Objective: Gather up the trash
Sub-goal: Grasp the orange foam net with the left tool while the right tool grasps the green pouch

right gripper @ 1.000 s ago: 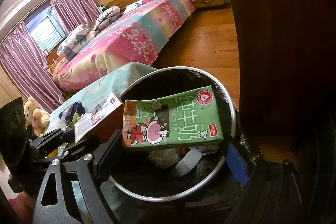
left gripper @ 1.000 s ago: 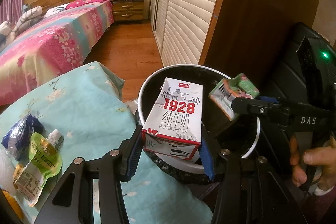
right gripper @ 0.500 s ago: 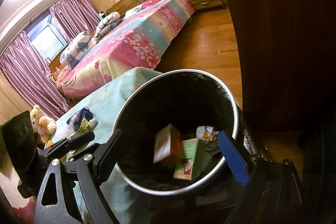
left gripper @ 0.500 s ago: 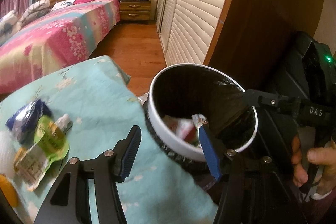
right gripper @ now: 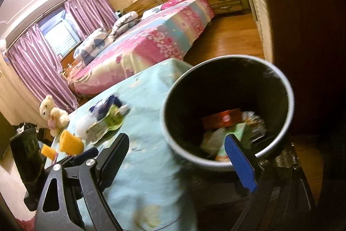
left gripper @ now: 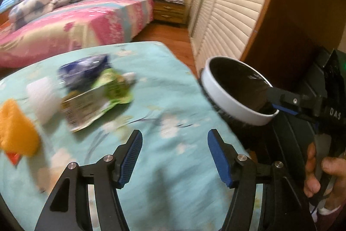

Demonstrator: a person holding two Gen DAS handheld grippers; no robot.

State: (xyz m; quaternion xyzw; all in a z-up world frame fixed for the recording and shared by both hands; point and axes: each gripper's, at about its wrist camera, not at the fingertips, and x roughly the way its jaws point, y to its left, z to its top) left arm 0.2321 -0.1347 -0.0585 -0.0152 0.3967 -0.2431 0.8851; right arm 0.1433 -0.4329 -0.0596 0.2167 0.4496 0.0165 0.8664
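Left wrist: left gripper (left gripper: pixel 174 152) fingers spread, empty; trash pile (left gripper: pixel 90 90) ahead-left on the cloth, bin (left gripper: pixel 235 90) ahead-right.
Right wrist: right gripper (right gripper: pixel 181 156) spread, empty; bin (right gripper: pixel 227 109) ahead with cartons (right gripper: pixel 227 129) inside by right finger.

The right claw (right gripper: pixel 183 151) gapes empty above the trash bin (right gripper: pixel 289 101).

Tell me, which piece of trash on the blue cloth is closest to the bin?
The green pouch. It lies on the bin side of the pile; the dark blue wrapper, white lump and orange piece sit farther away.
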